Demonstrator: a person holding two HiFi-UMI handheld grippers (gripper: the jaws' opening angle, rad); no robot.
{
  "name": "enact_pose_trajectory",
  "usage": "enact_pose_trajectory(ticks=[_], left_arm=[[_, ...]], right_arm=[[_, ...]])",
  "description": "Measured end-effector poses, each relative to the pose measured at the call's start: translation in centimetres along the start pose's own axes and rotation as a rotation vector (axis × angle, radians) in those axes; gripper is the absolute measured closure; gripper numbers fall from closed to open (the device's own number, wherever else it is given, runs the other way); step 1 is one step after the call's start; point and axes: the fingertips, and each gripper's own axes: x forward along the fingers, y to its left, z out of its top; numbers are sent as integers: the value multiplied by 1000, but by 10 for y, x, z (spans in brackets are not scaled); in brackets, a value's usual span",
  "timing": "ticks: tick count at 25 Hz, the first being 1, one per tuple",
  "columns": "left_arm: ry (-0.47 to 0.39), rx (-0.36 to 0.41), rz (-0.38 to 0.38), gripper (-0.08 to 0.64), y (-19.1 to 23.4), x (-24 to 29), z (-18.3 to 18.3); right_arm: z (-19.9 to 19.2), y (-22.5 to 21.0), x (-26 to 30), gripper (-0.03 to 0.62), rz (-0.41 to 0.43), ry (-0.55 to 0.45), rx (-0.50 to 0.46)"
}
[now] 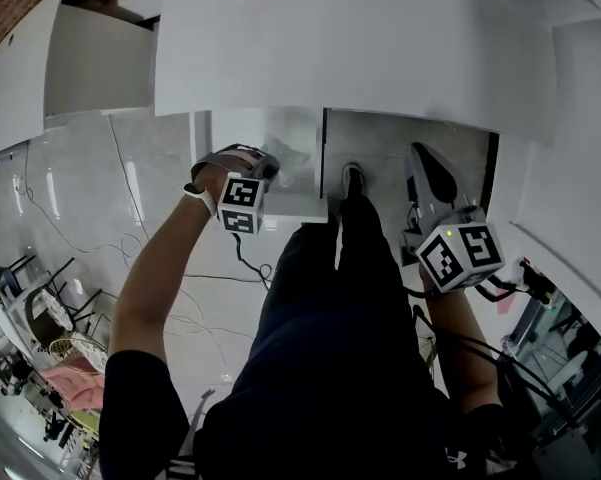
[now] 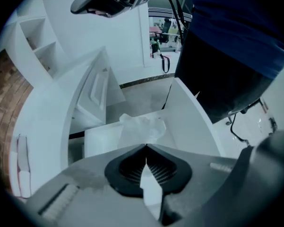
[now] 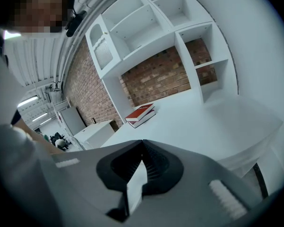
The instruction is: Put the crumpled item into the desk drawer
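Observation:
The crumpled item (image 2: 142,126), a pale wad, shows just past the tips of my left gripper (image 2: 145,146), whose jaws are shut on its near edge. In the head view the left gripper (image 1: 268,160) holds the crumpled item (image 1: 283,153) over the open white desk drawer (image 1: 298,206), which is pulled out below the desk top (image 1: 360,48). The left gripper view shows the drawer's wall (image 2: 101,138) behind the wad. My right gripper (image 1: 423,163) hangs at the right of the drawer. It is shut with nothing in it (image 3: 142,141) and points up across the desk.
A red book (image 3: 141,113) lies at the back of the desk (image 3: 203,122), below white shelves (image 3: 146,27) on a brick wall. The person's legs and a shoe (image 1: 353,180) stand between the grippers. Cables (image 1: 130,238) trail over the glossy floor at the left.

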Motion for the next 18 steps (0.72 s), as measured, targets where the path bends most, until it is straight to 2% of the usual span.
enact_pose_trajectory(ticks=[4,10,18], left_arm=[[28,16,-105,555,-11,32,-6],[52,-2,-247,555,-31,69,-13],[57,-112,-380,554,-52,101,-17]], right_arm=[[-7,-14,-4,590,-30,7,26],[-22,-28,-4,589,-61,40,59],[-39,-35,0,589,-79,84,71]])
